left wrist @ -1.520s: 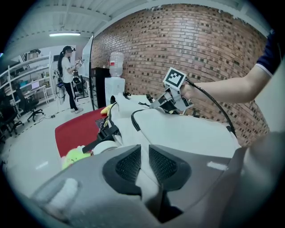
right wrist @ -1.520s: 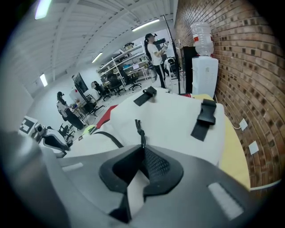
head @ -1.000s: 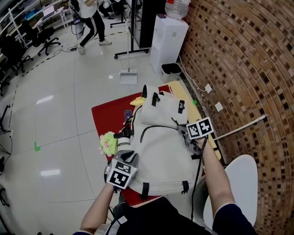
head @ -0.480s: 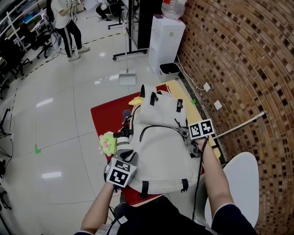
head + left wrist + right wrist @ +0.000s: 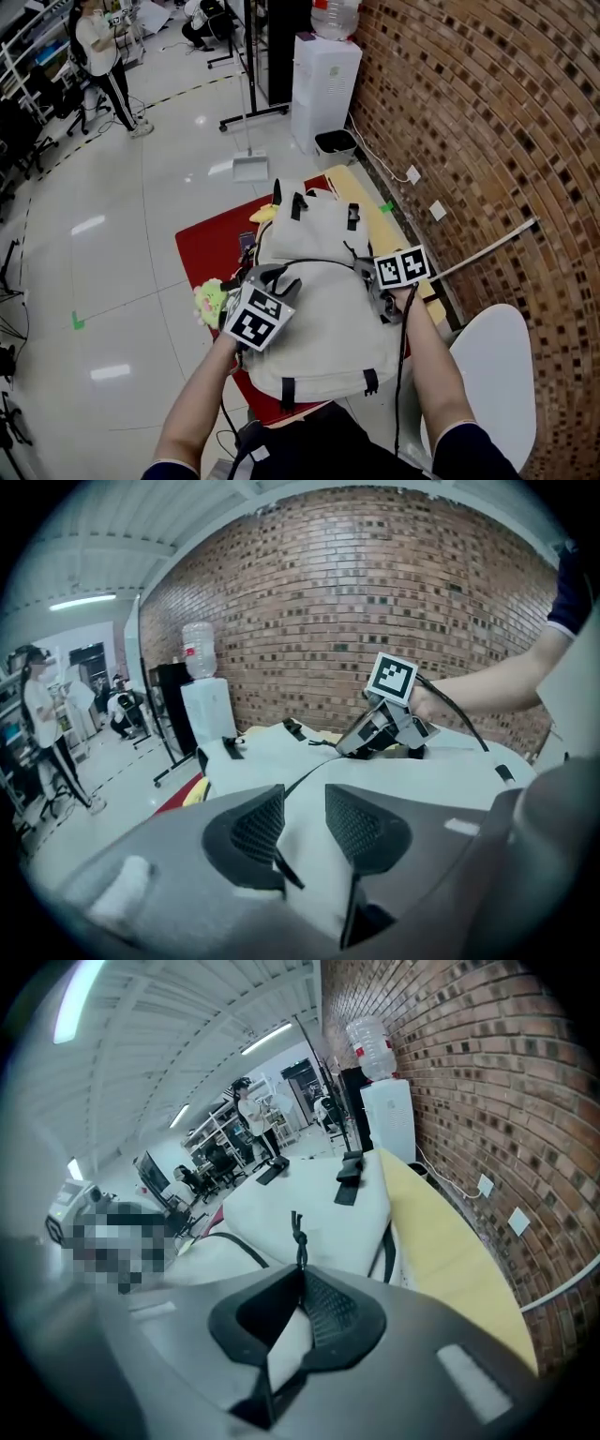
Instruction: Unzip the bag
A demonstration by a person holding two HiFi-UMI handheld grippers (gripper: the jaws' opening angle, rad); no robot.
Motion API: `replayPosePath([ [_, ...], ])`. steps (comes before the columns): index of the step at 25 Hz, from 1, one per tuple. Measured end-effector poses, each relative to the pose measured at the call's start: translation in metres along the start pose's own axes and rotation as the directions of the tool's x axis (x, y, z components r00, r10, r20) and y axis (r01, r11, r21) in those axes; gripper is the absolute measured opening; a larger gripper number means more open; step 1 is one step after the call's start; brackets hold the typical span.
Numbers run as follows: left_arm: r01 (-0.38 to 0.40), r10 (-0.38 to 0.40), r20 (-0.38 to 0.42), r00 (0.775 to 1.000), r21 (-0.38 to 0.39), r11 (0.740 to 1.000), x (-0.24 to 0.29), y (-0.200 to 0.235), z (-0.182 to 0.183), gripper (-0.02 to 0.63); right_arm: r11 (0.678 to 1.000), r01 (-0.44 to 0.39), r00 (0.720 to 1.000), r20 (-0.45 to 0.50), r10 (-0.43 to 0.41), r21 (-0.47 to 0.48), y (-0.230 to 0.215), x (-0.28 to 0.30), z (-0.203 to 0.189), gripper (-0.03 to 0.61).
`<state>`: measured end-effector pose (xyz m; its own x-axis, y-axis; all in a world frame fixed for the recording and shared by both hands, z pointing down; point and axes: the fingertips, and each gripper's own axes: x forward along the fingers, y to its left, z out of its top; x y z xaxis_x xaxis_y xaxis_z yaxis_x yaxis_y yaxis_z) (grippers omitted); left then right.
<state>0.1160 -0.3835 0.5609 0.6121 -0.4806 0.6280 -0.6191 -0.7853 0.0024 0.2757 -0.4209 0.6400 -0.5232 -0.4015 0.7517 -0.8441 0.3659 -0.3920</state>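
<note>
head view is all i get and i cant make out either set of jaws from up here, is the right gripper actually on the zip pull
observer: Yes. In the right gripper view, the right gripper has its jaws closed on the thin, black, knotted pull cord.
operator: and the left one, is it gripping the bag
observer: No. The left gripper has just been opening its jaws. They stand apart, with pale fabric of the bag and the dark zipper line showing in the gap. Nothing is pinched.
</note>
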Motion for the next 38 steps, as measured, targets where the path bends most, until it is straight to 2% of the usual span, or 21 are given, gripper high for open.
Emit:
replayPosePath([
  [3, 0.092, -0.091, -0.015, 0.996, 0.082, 0.992, 0.041, -0.016, 0.021, 0.167, 1.000, -0.017, 1.000, 0.016, 0.017, 0.009, 0.003, -0.002, 0.001, 0.026],
  [6, 0.175, -0.162, -0.082, 0.983, 0.184, 0.967, 0.079, -0.035, 0.029, 0.183, 0.999, -0.035, 0.999, 0.036, 0.035, 0.009, 0.007, -0.005, 0.005, 0.026],
  [9, 0.214, -0.169, -0.174, 0.970, 0.283, 0.935, 0.108, -0.042, 0.024, 0.183, 0.999, -0.054, 0.997, 0.055, 0.054, -0.002, 0.013, -0.009, 0.011, 0.026],
  [11, 0.232, -0.159, -0.238, 0.958, 0.320, 0.918, 0.120, -0.042, 0.015, 0.181, 0.998, -0.068, 0.996, 0.061, 0.069, -0.009, 0.016, -0.010, 0.013, 0.026],
  [14, 0.279, -0.184, -0.320, 0.929, 0.282, 0.918, 0.128, -0.043, 0.001, 0.158, 0.996, -0.084, 0.994, 0.065, 0.084, -0.007, 0.016, -0.010, 0.015, 0.026],
  [17, 0.306, -0.214, -0.342, 0.915, 0.244, 0.920, 0.127, -0.045, -0.001, 0.089, 0.996, -0.088, 0.994, 0.061, 0.087, 0.020, 0.010, -0.007, 0.015, 0.026],
  [21, 0.308, -0.215, -0.334, 0.918, 0.257, 0.916, 0.123, -0.045, -0.002, 0.048, 0.995, -0.079, 0.996, 0.053, 0.076, 0.055, 0.005, -0.005, 0.015, 0.028],
  [29, 0.317, -0.238, -0.301, 0.923, 0.247, 0.916, 0.115, -0.044, 0.002, 0.041, 0.991, -0.064, 0.997, 0.058, 0.057, 0.121, -0.001, -0.015, 0.008, 0.029],
  [38, 0.328, -0.260, -0.281, 0.924, 0.233, 0.915, 0.111, -0.046, 0.001, 0.041, 0.982, -0.036, 0.999, 0.039, 0.029, 0.183, -0.010, -0.027, -0.016, 0.029],
])
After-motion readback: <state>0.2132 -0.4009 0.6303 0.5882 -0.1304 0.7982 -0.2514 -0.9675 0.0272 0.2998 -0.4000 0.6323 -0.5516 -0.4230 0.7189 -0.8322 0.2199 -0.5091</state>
